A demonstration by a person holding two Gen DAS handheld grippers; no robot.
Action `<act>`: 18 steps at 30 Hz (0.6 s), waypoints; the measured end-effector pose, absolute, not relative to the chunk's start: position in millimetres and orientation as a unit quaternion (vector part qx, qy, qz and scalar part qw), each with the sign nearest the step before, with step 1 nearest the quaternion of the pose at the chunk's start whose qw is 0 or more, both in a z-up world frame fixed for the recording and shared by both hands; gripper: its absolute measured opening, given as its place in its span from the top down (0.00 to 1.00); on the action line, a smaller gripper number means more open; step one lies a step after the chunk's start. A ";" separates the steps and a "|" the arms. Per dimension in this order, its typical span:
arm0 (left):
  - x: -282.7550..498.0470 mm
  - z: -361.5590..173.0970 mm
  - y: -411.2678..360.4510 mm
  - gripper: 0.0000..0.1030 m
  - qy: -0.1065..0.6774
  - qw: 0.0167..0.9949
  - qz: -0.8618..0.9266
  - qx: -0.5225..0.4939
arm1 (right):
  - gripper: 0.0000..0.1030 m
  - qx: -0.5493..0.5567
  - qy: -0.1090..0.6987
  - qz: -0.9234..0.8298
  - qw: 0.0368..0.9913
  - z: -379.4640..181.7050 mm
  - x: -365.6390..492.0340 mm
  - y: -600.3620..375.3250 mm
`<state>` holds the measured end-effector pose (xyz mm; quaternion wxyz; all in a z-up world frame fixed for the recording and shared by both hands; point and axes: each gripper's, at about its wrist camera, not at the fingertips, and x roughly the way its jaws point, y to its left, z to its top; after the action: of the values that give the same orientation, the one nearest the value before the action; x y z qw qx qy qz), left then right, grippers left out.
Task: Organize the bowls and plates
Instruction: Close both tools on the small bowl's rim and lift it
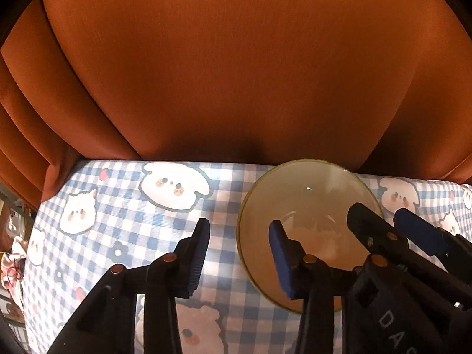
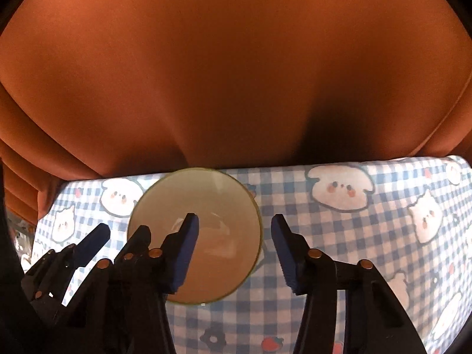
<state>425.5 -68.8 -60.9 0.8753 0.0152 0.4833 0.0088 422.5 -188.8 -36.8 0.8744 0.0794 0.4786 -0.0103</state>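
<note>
A cream bowl point(image 1: 309, 200) point(image 2: 206, 200) with a thin olive rim stands on the blue checked tablecloth point(image 1: 118, 221) point(image 2: 354, 236) near the table's far edge. My left gripper point(image 1: 239, 253) point(image 2: 119, 236) straddles the bowl's left rim, one finger inside the bowl and one outside. My right gripper point(image 2: 236, 247) point(image 1: 386, 221) straddles the opposite rim the same way. Both pairs of blue pads stand apart from the bowl wall, with a gap on each side. The bowl looks empty.
An orange curtain point(image 1: 236, 73) point(image 2: 236, 73) hangs in folds right behind the table's far edge. The cloth is printed with cartoon animals, flowers and strawberries. Some clutter point(image 1: 11, 253) shows beyond the table's left edge.
</note>
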 end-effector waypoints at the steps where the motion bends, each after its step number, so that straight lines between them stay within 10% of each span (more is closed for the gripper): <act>1: 427.1 -65.0 -68.0 0.60 0.487 0.874 0.010 0.013 | 0.47 0.079 0.480 -0.010 0.874 -40.3 424.6 -188.3; 18: 441.0 -92.1 -74.9 0.83 0.518 0.855 0.006 0.006 | 0.82 0.079 0.512 -0.018 0.855 -77.8 450.1 -190.9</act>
<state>441.0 -74.9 -92.1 0.8551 0.0059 0.5184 0.0062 450.1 -190.9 -77.8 0.8552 0.0789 0.5119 -0.0183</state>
